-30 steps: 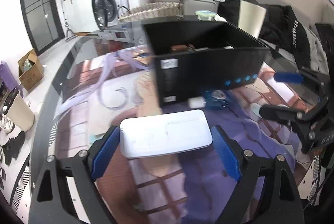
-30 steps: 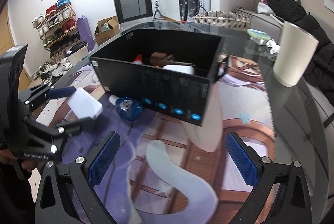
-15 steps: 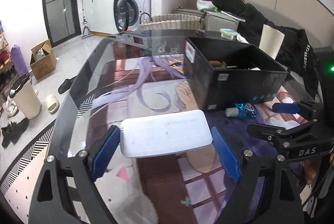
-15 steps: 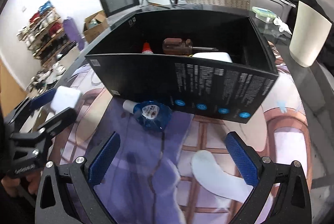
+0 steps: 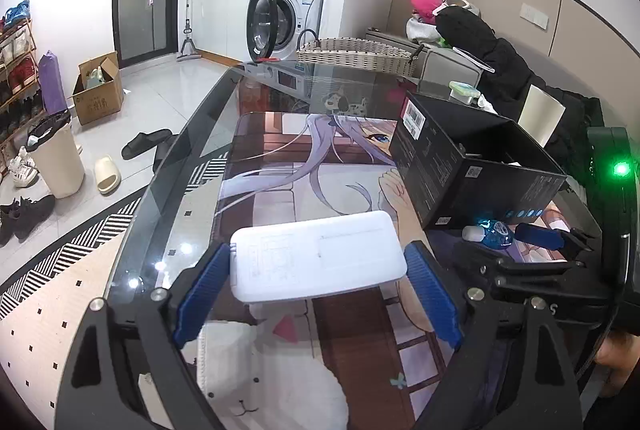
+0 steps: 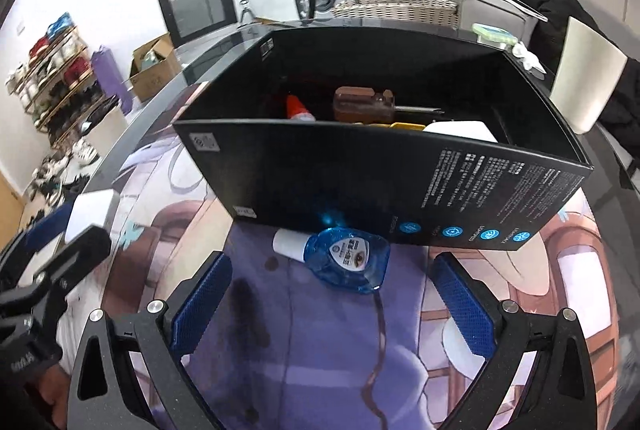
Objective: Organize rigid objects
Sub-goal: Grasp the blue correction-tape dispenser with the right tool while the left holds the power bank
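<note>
Laundry-room clutter, a washer [image 5: 286, 17] and a wicker basket [image 5: 356, 53], is seen behind a glass bench [image 5: 180, 165] covered by a printed mat [image 5: 288, 165].

From the left wrist view, a flat white case [image 5: 318, 262] is held clamped between the blue pads [image 5: 200, 296] of the left gripper [image 5: 316, 294], lifted above the mat. A second ago the black box [image 5: 476, 169] stood straight ahead and close; it is now seen off to the right and farther away, so the case has been swung away from the box rather than carried into it. The case is therefore judged not yet stowed. The right gripper [image 5: 516, 250] is glimpsed at the right edge, near a blue bottle [image 5: 490, 233].

From the right wrist view, the box is now much nearer than a second ago, and the blue bottle [image 6: 346, 258] is seen lying on the mat, touching the box's near wall and just ahead of the right gripper [image 6: 332, 300], whose jaws stand wide apart and grasp nothing. An approach to the bottle is judged to be under way.

Only this view shows the box's contents: a brown bottle [image 6: 364, 103], a red-capped item [image 6: 298, 108] and a white block [image 6: 460, 131]. Only the left view shows how the case is gripped; here just a corner [image 6: 90, 211] of it appears.
</note>
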{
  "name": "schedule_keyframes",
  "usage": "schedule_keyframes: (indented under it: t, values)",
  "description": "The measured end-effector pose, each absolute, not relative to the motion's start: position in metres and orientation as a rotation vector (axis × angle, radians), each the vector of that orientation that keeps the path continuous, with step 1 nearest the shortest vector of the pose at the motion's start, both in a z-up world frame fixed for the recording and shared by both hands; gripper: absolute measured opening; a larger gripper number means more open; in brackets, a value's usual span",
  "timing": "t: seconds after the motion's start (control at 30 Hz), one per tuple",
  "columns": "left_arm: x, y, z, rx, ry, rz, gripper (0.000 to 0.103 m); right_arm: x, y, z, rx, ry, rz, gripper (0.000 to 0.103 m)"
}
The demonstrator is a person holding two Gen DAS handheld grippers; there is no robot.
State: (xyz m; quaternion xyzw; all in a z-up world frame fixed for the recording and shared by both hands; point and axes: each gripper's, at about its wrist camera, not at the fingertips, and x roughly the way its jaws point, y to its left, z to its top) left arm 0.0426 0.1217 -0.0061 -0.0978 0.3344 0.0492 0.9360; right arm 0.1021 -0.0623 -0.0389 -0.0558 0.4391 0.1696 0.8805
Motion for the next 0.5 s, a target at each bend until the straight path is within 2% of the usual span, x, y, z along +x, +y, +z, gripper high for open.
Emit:
schedule_keyframes:
  t: [0.07, 0.2, 0.27, 0.5]
  values:
    - [0.043, 0.122, -0.006, -0.199, 0.684, 0.1, 0.088, 0.103, -0.061, -0.037, -0.128, 0.903, 0.32, 0.083]
    - [0.043, 0.122, -0.007, -0.2, 0.686, 0.1, 0.088, 0.101, -0.064, -0.035, -0.126, 0.886, 0.303, 0.069]
    - [0.044, 0.122, -0.007, -0.199, 0.687, 0.1, 0.088, 0.099, -0.066, -0.034, -0.14, 0.881, 0.309, 0.058]
    - [0.045, 0.12, -0.008, -0.187, 0.693, 0.103, 0.088, 0.091, -0.083, -0.034, -0.189, 0.862, 0.386, 0.058]
